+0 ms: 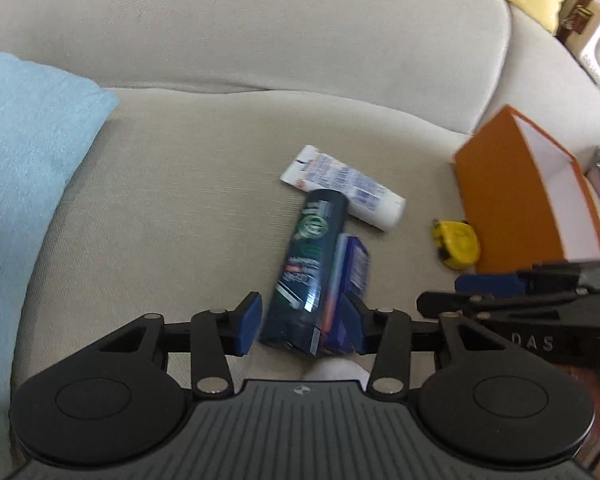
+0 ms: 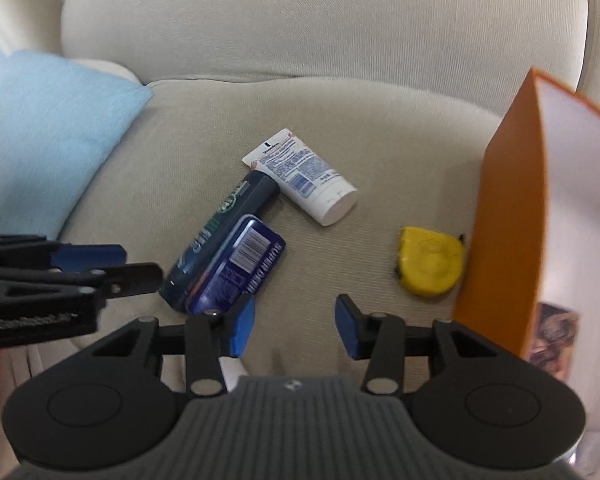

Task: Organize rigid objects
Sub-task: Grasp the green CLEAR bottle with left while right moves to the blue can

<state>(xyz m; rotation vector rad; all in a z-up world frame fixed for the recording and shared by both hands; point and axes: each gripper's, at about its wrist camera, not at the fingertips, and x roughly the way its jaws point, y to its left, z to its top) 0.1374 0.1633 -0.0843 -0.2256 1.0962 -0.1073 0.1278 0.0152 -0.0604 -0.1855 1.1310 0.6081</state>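
Left gripper (image 1: 302,326): spread wide, nothing clamped; dark green toothpaste box (image 1: 310,268) and blue tin (image 1: 350,276) straddled together between fingers.

Right gripper (image 2: 296,326): spread, empty; yellow tape measure (image 2: 430,266) ahead-right, against orange box (image 2: 500,240).

Risk, judged: both items pinched at closure; tin squeezed out, white tube (image 1: 346,188) nudged.

Box lettering blurred; finger contact not determinable.

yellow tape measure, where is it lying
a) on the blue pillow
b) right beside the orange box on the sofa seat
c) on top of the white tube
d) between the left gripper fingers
b: the yellow tape measure lies on the sofa seat right against the foot of the orange box, apart from the white tube.
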